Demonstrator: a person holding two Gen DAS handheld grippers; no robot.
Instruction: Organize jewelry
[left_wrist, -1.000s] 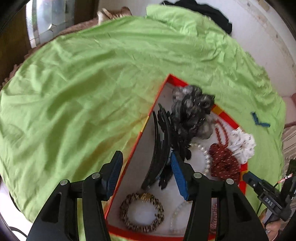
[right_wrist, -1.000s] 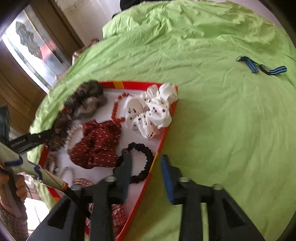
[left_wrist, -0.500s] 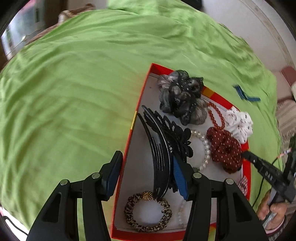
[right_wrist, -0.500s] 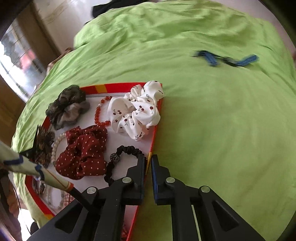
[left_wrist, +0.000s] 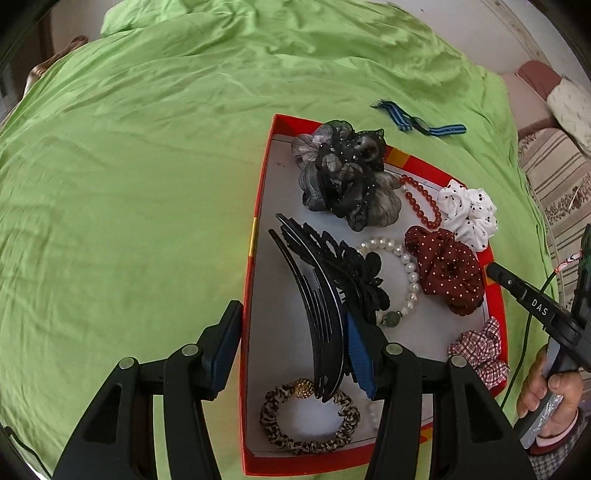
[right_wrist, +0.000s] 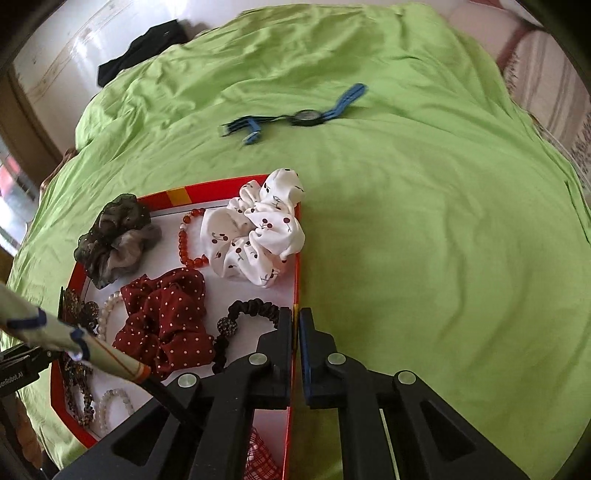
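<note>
With the left hand-held gripper still spread astride the red tray's left wall on the bed, our right hand-held gripper had just clenched on its right wall, so we judged we could shift the tray of jewelry.

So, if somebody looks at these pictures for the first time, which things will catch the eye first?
First the bright green sheet that fills both views, and on it the red-rimmed box crowded with hair accessories. Among them, the white cherry-print scrunchie in the box's far right corner stands out, and beyond the box a blue-strapped watch lies alone on the sheet.
</note>
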